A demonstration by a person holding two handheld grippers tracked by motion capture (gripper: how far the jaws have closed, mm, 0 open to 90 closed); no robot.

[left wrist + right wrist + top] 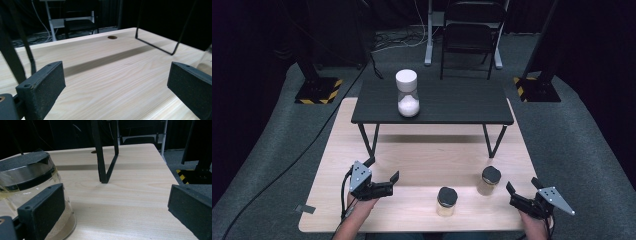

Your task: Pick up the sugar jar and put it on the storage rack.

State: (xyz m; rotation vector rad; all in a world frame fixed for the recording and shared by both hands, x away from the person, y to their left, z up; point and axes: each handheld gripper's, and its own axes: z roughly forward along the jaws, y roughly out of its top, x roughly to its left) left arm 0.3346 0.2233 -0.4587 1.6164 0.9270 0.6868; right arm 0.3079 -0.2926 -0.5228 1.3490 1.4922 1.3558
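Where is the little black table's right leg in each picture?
High view: the right leg is a thin V shape, just right of the middle.
Left gripper view: it is at the upper right, and its foot bar slants across the wood.
Right gripper view: it is at the top, just left of the middle.
Shared landmark: the black chair behind.

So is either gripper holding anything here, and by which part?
Nothing is held. The left gripper and right gripper are both open; the jars stand free on the table.
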